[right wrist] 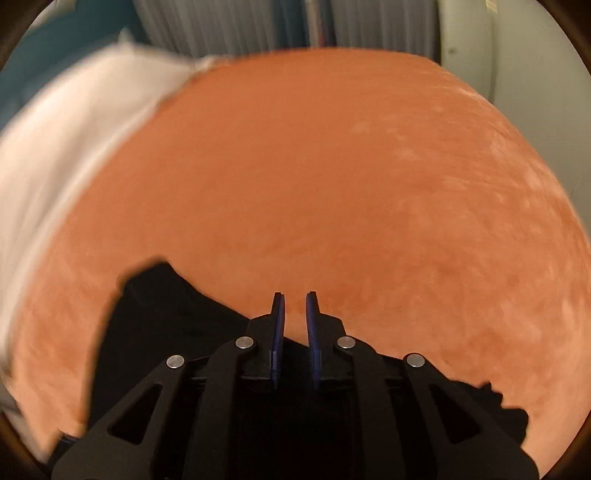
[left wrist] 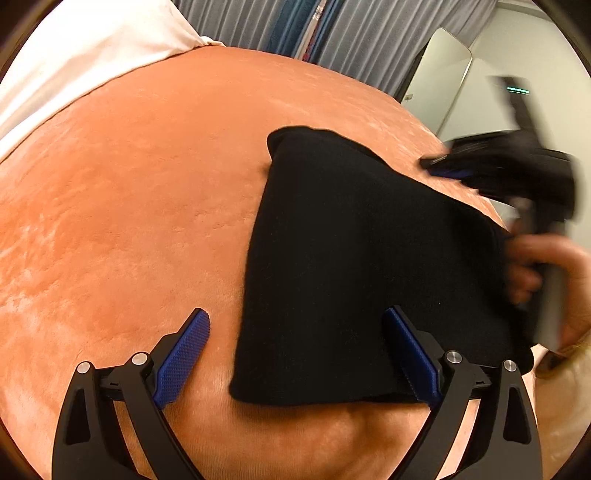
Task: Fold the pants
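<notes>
The black pants (left wrist: pixel 362 258) lie folded into a compact bundle on the orange blanket (left wrist: pixel 129 221). My left gripper (left wrist: pixel 295 354) is open and empty, its blue pads straddling the bundle's near left corner, just above it. In the left wrist view my right gripper (left wrist: pixel 443 166) shows blurred at the bundle's far right edge, held by a hand (left wrist: pixel 539 266). In the right wrist view my right gripper (right wrist: pixel 295 314) has its jaws nearly together with a narrow gap and nothing between them, above the pants (right wrist: pixel 166 332).
A white pillow (left wrist: pixel 74 66) lies at the far left of the bed; it also shows in the right wrist view (right wrist: pixel 74 129). Grey curtains (left wrist: pixel 369 33) and a mirror (left wrist: pixel 439 77) stand behind. The blanket (right wrist: pixel 332 184) stretches wide beyond the pants.
</notes>
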The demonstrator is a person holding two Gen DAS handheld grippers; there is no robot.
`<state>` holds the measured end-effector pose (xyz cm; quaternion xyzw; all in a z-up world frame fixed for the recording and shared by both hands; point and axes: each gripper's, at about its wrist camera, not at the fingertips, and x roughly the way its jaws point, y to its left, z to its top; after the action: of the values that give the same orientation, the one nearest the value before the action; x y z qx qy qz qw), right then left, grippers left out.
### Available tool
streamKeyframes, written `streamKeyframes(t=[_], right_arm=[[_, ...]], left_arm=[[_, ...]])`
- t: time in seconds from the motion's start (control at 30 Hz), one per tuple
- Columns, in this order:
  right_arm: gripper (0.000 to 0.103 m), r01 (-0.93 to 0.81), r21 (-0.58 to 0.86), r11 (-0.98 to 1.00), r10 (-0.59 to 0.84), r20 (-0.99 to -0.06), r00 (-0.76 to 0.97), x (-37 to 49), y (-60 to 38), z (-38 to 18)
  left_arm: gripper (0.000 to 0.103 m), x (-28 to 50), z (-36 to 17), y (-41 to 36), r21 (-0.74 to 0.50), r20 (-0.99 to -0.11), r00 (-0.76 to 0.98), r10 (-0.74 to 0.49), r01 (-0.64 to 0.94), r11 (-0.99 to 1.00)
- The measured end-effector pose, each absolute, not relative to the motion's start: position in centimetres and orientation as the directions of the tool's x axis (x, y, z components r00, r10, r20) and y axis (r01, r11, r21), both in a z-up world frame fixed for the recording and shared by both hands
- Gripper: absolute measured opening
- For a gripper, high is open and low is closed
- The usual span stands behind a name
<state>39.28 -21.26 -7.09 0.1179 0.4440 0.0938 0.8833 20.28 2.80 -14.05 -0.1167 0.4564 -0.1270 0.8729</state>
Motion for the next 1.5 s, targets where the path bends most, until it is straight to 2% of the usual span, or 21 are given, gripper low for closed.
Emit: streamKeyframes(t=[0.07,0.13,0.17,0.2,0.23,0.27,0.3,0.4,0.47,0.53,0.6,0.7,0.77,0.83,0.93,0.97,1.03,1.07,1.1,1.33,1.5], right_arm=[[0.012,-0.144,0.294,0.945,0.323,-0.76,0.564,36.0,-20.0,-7.3],[0.01,-0.137,0.175,0.975,0.221,-0.82,0.528,34.2,-20.8,-10.1],[0.002,-0.071,0.22,0.973,0.223,-0.816,0.533,33.7,-22.7,-11.1],[0.0,0.0,0.284,0.959,0.237,-0.802,0.548,32.9,-25.5,-10.9],[0.0,0.085,0.36,0.929,0.244,-0.769,0.59,31.2,-27.7,-10.2],[0.003,0.083,0.358,0.93,0.233,-0.748,0.621,29.8,-27.6,-9.2],[0.009,0.058,0.319,0.946,0.209,-0.738,0.641,28.2,-27.1,-8.4],[0.008,-0.112,0.206,0.972,0.233,-0.791,0.565,24.9,-22.3,-9.4],[0.004,-0.081,0.096,0.992,0.126,-0.8,0.587,24.0,-22.2,-10.8],[0.001,0.051,0.221,0.974,0.144,-0.775,0.615,22.9,-25.0,-10.4],[0.009,0.071,0.241,0.968,0.138,-0.746,0.651,21.1,-24.9,-9.0],[0.014,-0.027,0.214,0.977,0.182,-0.754,0.631,19.6,-23.0,-9.1],[0.012,-0.016,0.146,0.989,0.126,-0.786,0.605,19.7,-24.1,-10.6],[0.011,0.016,0.259,0.966,0.195,-0.768,0.61,19.4,-26.1,-10.8],[0.017,0.086,0.217,0.972,0.109,-0.745,0.659,17.6,-28.1,-9.0],[0.02,0.099,0.219,0.971,0.099,-0.74,0.665,16.7,-28.9,-8.7],[0.037,0.108,0.214,0.971,0.09,-0.744,0.662,15.3,-30.0,-8.7],[0.056,0.119,0.175,0.977,0.055,-0.751,0.658,14.4,-30.3,-9.2],[0.065,0.118,0.159,0.98,0.043,-0.751,0.659,13.6,-30.7,-9.1],[0.064,0.01,0.206,0.978,0.156,-0.769,0.62,14.5,-31.2,-10.9],[0.063,0.017,0.236,0.972,0.176,-0.771,0.612,17.8,-30.1,-12.0]], left_arm=[[0.094,20.2,-13.9,2.7,-0.307,-0.766,0.559,-0.318,0.116,0.945],[0.094,20.3,-13.8,2.2,-0.286,-0.77,0.56,-0.307,0.128,0.95],[0.094,20.1,-13.7,1.9,-0.275,-0.771,0.562,-0.3,0.131,0.953],[0.094,20.0,-13.6,1.8,-0.269,-0.771,0.563,-0.298,0.136,0.954],[0.094,19.8,-13.5,1.5,-0.255,-0.772,0.568,-0.286,0.136,0.957],[0.093,19.7,-13.3,1.4,-0.245,-0.772,0.571,-0.279,0.137,0.96],[0.093,19.5,-13.2,1.2,-0.222,-0.772,0.58,-0.26,0.137,0.965],[0.093,19.8,-12.8,0.6,-0.165,-0.768,0.602,-0.218,0.143,0.976],[0.093,20.0,-12.6,0.3,-0.135,-0.768,0.61,-0.198,0.149,0.98],[0.093,19.8,-12.6,-0.1,-0.118,-0.768,0.613,-0.186,0.151,0.982],[0.093,19.8,-12.5,-0.3,-0.098,-0.768,0.618,-0.169,0.147,0.984],[0.093,20.5,-12.5,-0.7,-0.083,-0.77,0.618,-0.157,0.147,0.986],[0.094,20.6,-12.6,-1.1,-0.068,-0.769,0.622,-0.149,0.152,0.986],[0.094,20.3,-12.7,-1.5,-0.057,-0.769,0.622,-0.145,0.16,0.985],[0.094,20.0,-12.7,-1.4,-0.021,-0.75,0.651,-0.121,0.16,0.987],[0.094,20.1,-12.4,-1.2,-0.029,-0.744,0.655,-0.13,0.162,0.986],[0.093,20.1,-11.8,-0.5,-0.056,-0.732,0.666,-0.144,0.152,0.987],[0.093,20.2,-11.5,-0.1,-0.075,-0.726,0.67,-0.155,0.147,0.986],[0.093,20.1,-11.0,0.7,-0.117,-0.72,0.67,-0.183,0.143,0.983],[0.094,21.2,-12.8,4.3,-0.383,-0.763,0.551,-0.338,0.036,0.923],[0.095,22.7,-15.1,4.6,-0.478,-0.755,0.522,-0.398,-0.022,0.878]])
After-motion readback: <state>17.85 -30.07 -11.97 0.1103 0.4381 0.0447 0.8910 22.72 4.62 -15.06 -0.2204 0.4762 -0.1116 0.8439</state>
